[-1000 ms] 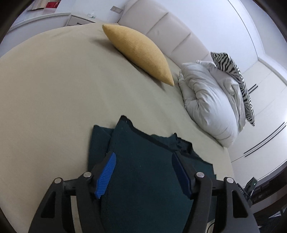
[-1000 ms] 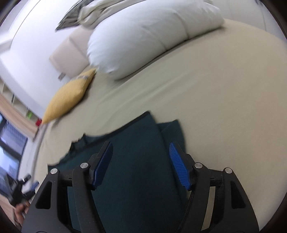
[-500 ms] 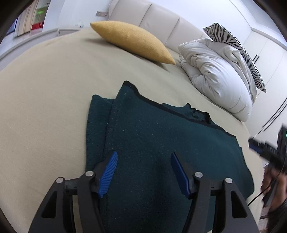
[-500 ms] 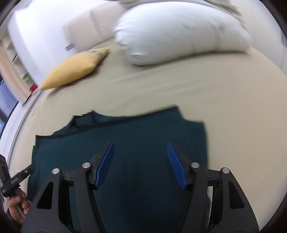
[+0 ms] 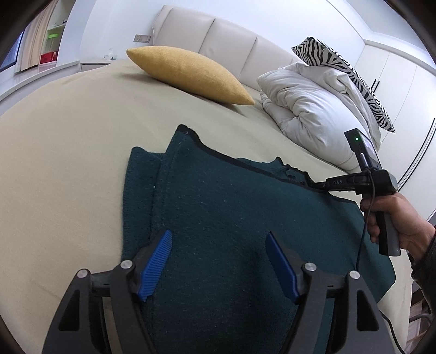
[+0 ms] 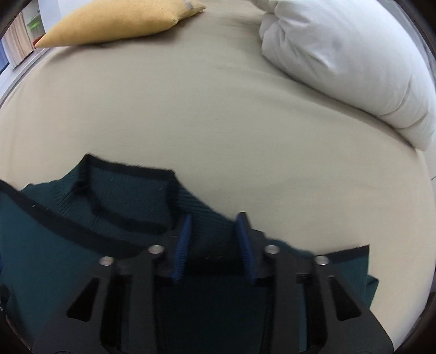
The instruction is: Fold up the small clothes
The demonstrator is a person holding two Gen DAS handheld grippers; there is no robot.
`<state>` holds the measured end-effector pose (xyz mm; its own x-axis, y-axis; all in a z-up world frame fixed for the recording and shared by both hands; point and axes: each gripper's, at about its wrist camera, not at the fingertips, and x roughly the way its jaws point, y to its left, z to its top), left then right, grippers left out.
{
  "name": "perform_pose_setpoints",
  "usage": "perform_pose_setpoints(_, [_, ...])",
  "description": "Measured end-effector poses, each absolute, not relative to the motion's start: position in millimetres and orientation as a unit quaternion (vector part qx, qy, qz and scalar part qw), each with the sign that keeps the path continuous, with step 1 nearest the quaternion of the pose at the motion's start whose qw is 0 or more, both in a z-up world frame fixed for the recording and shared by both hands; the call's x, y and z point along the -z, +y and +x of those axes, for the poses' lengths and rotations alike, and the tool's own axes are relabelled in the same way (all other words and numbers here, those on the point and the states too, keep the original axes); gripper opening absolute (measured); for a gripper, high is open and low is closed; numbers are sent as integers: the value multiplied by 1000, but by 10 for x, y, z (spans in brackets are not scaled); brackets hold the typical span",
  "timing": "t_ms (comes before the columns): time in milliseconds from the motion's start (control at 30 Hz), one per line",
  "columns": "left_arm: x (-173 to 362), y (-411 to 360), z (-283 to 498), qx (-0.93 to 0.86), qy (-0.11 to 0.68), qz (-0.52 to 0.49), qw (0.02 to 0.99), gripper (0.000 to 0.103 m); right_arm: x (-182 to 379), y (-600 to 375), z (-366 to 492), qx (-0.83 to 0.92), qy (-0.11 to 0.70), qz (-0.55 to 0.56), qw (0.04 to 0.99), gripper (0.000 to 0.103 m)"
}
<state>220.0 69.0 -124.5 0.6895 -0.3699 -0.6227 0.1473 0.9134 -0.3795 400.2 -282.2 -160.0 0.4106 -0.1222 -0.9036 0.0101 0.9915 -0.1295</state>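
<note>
A dark green knitted sweater [image 5: 231,212] with black trim lies partly folded on the beige bed [image 5: 68,152]. My left gripper [image 5: 218,261] is open just above its near left part, holding nothing. My right gripper [image 6: 214,239] has its jaws narrowed around a raised fold of the sweater [image 6: 209,226] beside the collar [image 6: 122,196]. In the left wrist view the right gripper [image 5: 313,185] reaches the sweater's far edge at the neckline, held by a hand.
A yellow cushion [image 5: 188,73] lies at the head of the bed, also in the right wrist view [image 6: 120,21]. A bundled white duvet [image 5: 310,109] with a zebra-print pillow [image 5: 346,73] sits to the right. A padded headboard [image 5: 223,35] stands behind.
My right gripper moved forward to the collar edge and narrowed its jaws on a fold. My left gripper stayed open over the sweater and its view tilted upward.
</note>
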Motion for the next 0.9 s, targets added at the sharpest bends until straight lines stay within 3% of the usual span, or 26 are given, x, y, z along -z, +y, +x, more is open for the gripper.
perform_pose_setpoints(133, [1267, 721, 2195, 147, 362, -160, 906, 75, 1558, -2939, 4125, 78, 516, -55, 851, 0])
perform_pose_setpoints(233, [1272, 722, 2193, 148, 362, -161, 906, 75, 1457, -3240, 4255, 134, 485, -22, 864, 1])
perform_pose_setpoints(400, [1276, 698, 2188, 147, 360, -155, 908, 77, 1230, -3232, 4030, 43, 456, 38, 888, 8])
perform_pose_setpoints(500, [1278, 729, 2182, 151, 360, -165, 906, 77, 1259, -2855, 3998, -2, 480, -15, 877, 26])
perform_pose_setpoints(567, [1282, 753, 2184, 155, 360, -172, 904, 77, 1248, -2712, 3939, -9, 471, -35, 881, 26])
perform_pose_setpoints(700, [1277, 749, 2181, 155, 360, -171, 904, 77, 1227, -2783, 3571, -73, 457, 77, 883, 27])
perform_pose_setpoints(900, [1254, 803, 2183, 158, 369, -184, 897, 77, 1661, -3190, 2698, -99, 461, 166, 866, 25])
